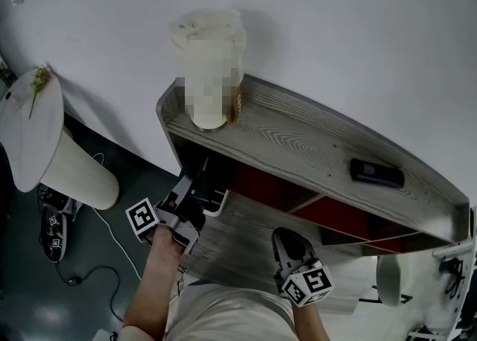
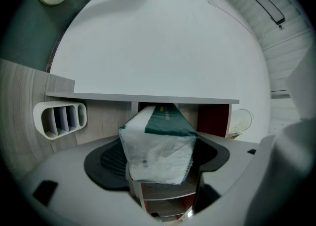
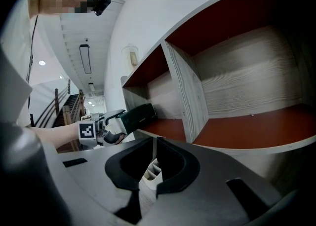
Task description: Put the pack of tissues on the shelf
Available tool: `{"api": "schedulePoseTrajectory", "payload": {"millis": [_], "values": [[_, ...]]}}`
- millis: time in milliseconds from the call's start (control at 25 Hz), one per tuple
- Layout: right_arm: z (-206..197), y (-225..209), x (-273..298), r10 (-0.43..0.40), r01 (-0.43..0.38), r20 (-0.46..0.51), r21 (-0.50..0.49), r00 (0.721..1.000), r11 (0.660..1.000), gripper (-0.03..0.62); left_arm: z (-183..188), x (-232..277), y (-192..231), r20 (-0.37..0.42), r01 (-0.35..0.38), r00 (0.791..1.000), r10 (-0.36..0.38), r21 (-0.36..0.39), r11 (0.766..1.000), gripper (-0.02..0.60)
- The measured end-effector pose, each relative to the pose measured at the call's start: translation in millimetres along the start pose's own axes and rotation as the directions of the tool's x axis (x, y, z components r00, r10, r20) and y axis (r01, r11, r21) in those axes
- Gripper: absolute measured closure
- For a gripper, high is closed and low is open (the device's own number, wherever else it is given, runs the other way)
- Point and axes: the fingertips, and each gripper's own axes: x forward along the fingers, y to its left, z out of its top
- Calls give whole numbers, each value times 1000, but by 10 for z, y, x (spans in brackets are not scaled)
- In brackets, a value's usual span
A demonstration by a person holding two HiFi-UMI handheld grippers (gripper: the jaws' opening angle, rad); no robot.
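Wooden shelf [image 1: 298, 146], lidded jug [image 1: 207, 28], black device [image 1: 377, 173]

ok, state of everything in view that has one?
pack of tissues, gripped, at the mouth of a shelf compartment
left tool, shut on the pack
right tool, shut, empty
jar, upright on the shelf top, lid on
black device, lying flat on the shelf top

pale jar [image 1: 212, 40] | black device [image 1: 377, 173] | white round table [image 1: 30, 138] | green sprig [image 1: 38, 81]
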Motion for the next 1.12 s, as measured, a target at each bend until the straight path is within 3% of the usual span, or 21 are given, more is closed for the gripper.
{"api": "schedulePoseTrajectory", "payload": {"millis": [200, 440, 760, 1000, 1080, 1120], "values": [[4, 21, 13, -11, 10, -4, -6, 1000, 1000, 544, 56, 77, -20, -2, -1, 1000, 1, -7, 1000, 209], [-6, 48, -25, -10, 10, -10, -15, 1000, 1000, 545, 86, 131, -156, 8, 50, 999, -50, 16, 999, 183], [-52, 173, -20, 23, -23, -23, -24, 999, 999, 544, 43, -91, -169, 26, 80, 996, -81, 47, 996, 152], [-107, 260, -24, 43, -44, -33, -27, 999, 999, 545, 2, -292, -22, 46, 80, 996, -80, -7, 997, 153], [-111, 263, -38, 43, -43, -34, -27, 999, 999, 545, -1, -317, 47, 54, 76, 996, -74, -39, 996, 181], [-113, 259, -47, 41, -42, -34, -27, 999, 999, 544, 5, -315, 66, 59, 78, 995, -75, -47, 996, 233]]}}
